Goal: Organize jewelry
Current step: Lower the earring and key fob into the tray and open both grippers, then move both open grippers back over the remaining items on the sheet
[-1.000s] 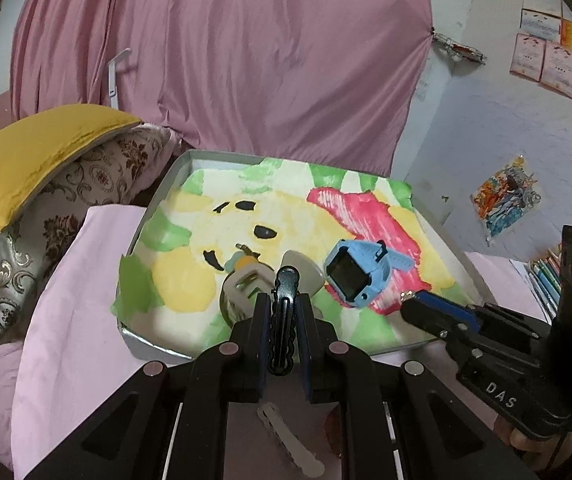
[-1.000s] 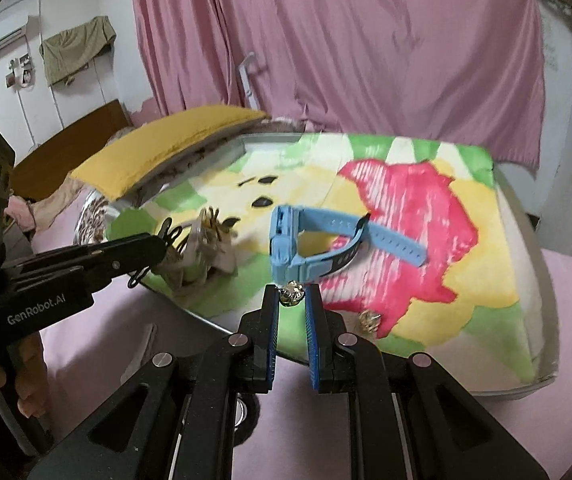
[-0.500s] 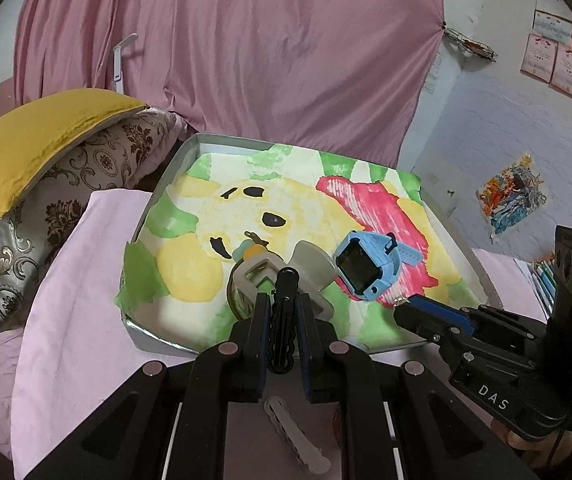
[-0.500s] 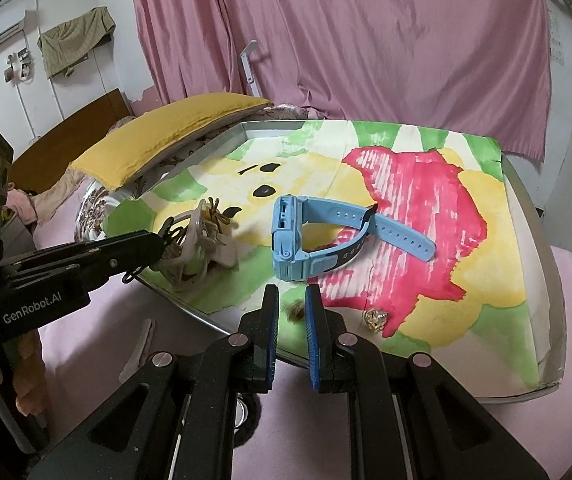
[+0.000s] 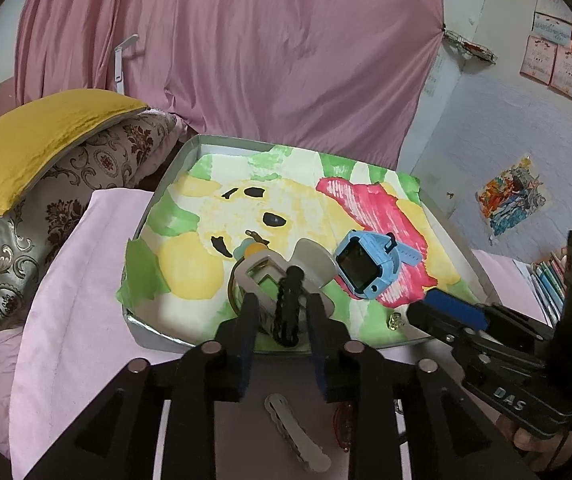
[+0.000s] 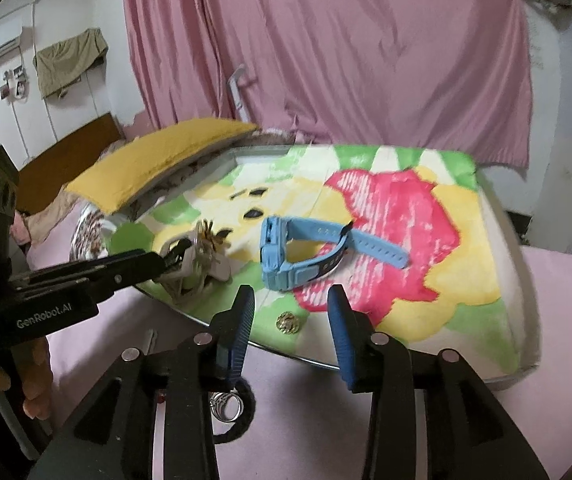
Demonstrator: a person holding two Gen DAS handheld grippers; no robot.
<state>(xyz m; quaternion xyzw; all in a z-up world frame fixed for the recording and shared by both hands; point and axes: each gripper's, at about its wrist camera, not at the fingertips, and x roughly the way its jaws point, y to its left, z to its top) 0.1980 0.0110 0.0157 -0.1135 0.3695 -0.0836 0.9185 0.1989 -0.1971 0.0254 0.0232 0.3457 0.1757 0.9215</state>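
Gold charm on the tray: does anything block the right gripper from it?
Nothing visible. The right gripper has just been opening its jaws; the gold charm lies between them, untouched, on the tray. The blue watch sits beyond.

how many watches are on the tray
1: the blue smartwatch lies on the tray, right of the hair clips. Others may be hidden.
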